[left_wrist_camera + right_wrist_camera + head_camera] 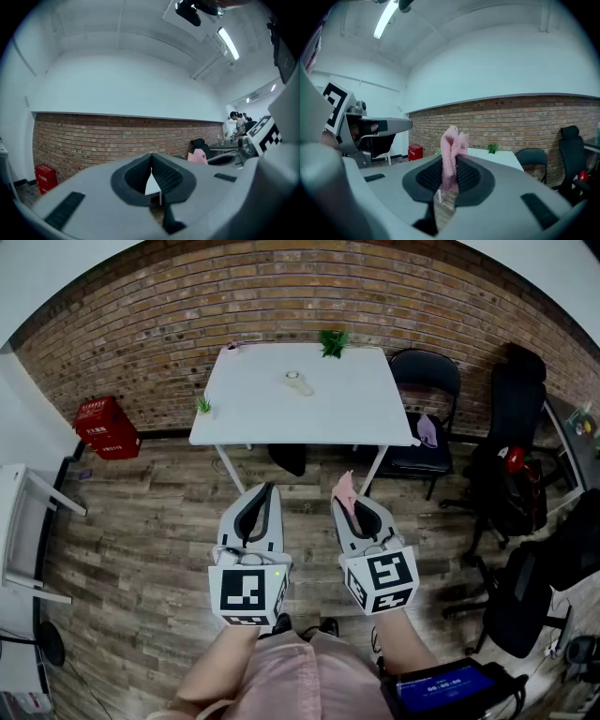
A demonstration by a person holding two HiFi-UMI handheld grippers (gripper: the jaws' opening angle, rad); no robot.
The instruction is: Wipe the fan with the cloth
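Note:
My right gripper [344,497] is shut on a pink cloth [344,485], which sticks up from between the jaws; the right gripper view shows the cloth [452,146] pinched between the black pads. Beside it my left gripper [266,489] is shut with nothing in it, its jaws meeting in the left gripper view [151,156]. Both are held above the wooden floor, short of a white table [349,401]. A small pale object [298,382] lies on the table; I cannot tell whether it is the fan.
The table also carries a green plant [333,341] and a smaller one [203,405]. A black chair [427,371] stands right of it, with dark office chairs [518,401] further right. A red crate [105,426] sits by the brick wall, and white furniture [21,521] is at left.

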